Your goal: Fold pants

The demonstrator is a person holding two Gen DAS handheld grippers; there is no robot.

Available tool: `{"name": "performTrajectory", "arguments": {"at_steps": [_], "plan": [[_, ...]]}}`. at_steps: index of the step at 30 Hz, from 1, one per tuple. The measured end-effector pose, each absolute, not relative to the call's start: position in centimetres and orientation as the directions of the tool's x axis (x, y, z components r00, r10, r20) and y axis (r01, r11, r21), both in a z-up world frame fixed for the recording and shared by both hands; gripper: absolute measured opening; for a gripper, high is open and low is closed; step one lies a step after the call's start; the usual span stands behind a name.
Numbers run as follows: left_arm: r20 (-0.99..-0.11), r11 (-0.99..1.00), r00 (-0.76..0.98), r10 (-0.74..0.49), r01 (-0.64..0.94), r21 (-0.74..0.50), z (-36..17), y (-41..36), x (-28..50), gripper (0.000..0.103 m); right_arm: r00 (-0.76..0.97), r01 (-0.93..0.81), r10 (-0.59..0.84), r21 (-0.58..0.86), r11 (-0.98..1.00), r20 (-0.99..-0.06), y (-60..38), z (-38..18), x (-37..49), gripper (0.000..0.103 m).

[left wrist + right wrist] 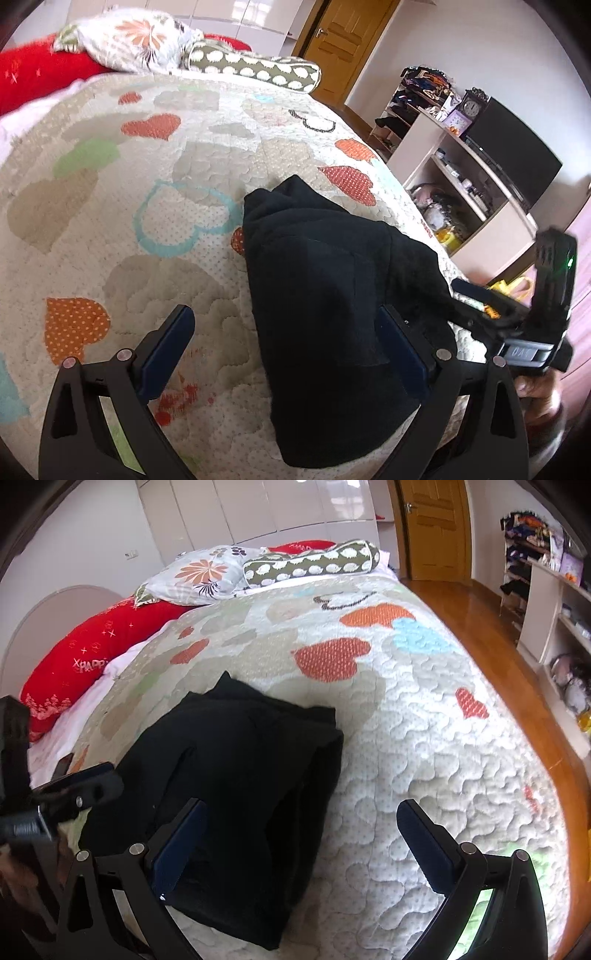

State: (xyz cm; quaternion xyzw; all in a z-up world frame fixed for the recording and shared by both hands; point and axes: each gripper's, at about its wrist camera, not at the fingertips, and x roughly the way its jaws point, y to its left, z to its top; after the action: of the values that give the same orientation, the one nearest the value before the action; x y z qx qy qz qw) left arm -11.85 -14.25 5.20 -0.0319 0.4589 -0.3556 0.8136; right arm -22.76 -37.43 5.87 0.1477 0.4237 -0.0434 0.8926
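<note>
Both grippers are spread wide with nothing between the fingers. Left gripper hovers low over the near end of the black pants: its right finger sits against or just over the fabric, its left finger over bare quilt. Right gripper mirrors that, with the left finger over the pants and the right finger over the quilt. I can't tell whether either pad actually touches cloth.

Pants lie as a compact, layered bundle near the front edge of the bed, edges roughly stacked, with one corner poking out at the far end. My read: the folds are largely made, and we're at release/tidy, or just ahead of one last fold.

If another fold is wanted, the next move means pinching the near edge at both corners and carrying it over toward the far end; otherwise flatten that stray far corner and back off.

Beyond: floral pillow, spotted bolster, red cushion, then the wooden door and shelf unit off to the right.
</note>
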Motion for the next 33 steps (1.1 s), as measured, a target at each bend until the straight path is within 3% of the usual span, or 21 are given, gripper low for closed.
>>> {"name": "performTrajectory", "arguments": {"at_steps": [10, 12, 13, 14, 17, 18, 19, 20, 22, 27, 33], "plan": [[-0.727, 0.699, 0.207, -0.655, 0.531, -0.479, 2.7, -15.7, -9.7, 0.101, 0.673, 0.103, 0.221, 0.385, 0.917, -0.706, -37.9, 3.4, -21.5, 0.102], [-0.726, 0.690, 0.196, -0.659, 0.542, -0.480, 2.7, -16.2, -9.6, 0.102, 0.692, 0.063, 0.241, 0.389, 0.919, -0.680, -37.6, 3.2, -21.1, 0.096], [-0.729, 0.685, 0.185, -0.659, 0.546, -0.481, 2.6, -16.5, -9.4, 0.103, 0.698, 0.046, 0.252, 0.393, 0.918, -0.670, -37.5, 3.1, -20.8, 0.086], [-0.730, 0.682, 0.179, -0.659, 0.550, -0.482, 2.6, -16.7, -9.3, 0.103, 0.701, 0.030, 0.274, 0.411, 0.911, -0.659, -37.6, 2.9, -20.5, 0.067], [-0.725, 0.672, 0.171, -0.667, 0.558, -0.487, 2.5, -16.9, -9.1, 0.102, 0.703, 0.016, 0.312, 0.452, 0.892, -0.640, -37.7, 2.5, -19.8, 0.059], [-0.721, 0.671, 0.174, -0.671, 0.556, -0.491, 2.6, -16.7, -8.9, 0.095, 0.703, 0.013, 0.317, 0.457, 0.890, -0.637, -37.7, 2.6, -19.8, 0.057], [-0.717, 0.669, 0.177, -0.674, 0.557, -0.492, 2.6, -16.7, -9.0, 0.075, 0.706, 0.010, 0.326, 0.469, 0.883, -0.628, -37.7, 2.7, -19.9, 0.050], [-0.711, 0.655, 0.161, -0.684, 0.563, -0.503, 2.7, -16.7, -9.0, 0.064, 0.709, 0.006, 0.336, 0.482, 0.876, -0.620, -37.7, 3.0, -19.9, 0.044], [-0.704, 0.642, 0.151, -0.694, 0.571, -0.511, 3.0, -16.8, -9.1, 0.055, 0.713, -0.004, 0.342, 0.485, 0.875, -0.611, -37.6, 3.8, -19.8, 0.039], [-0.697, 0.634, 0.176, -0.695, 0.607, -0.480, 4.9, -16.6, -9.3, 0.040, 0.733, -0.051, 0.342, 0.454, 0.889, -0.588, -36.7, 6.5, -18.8, 0.037], [-0.676, 0.673, 0.276, -0.683, 0.597, -0.437, 7.8, -14.8, -5.9, 0.038, 0.753, -0.099, 0.346, 0.424, 0.900, -0.560, -34.9, 9.0, -13.7, 0.037]]}}
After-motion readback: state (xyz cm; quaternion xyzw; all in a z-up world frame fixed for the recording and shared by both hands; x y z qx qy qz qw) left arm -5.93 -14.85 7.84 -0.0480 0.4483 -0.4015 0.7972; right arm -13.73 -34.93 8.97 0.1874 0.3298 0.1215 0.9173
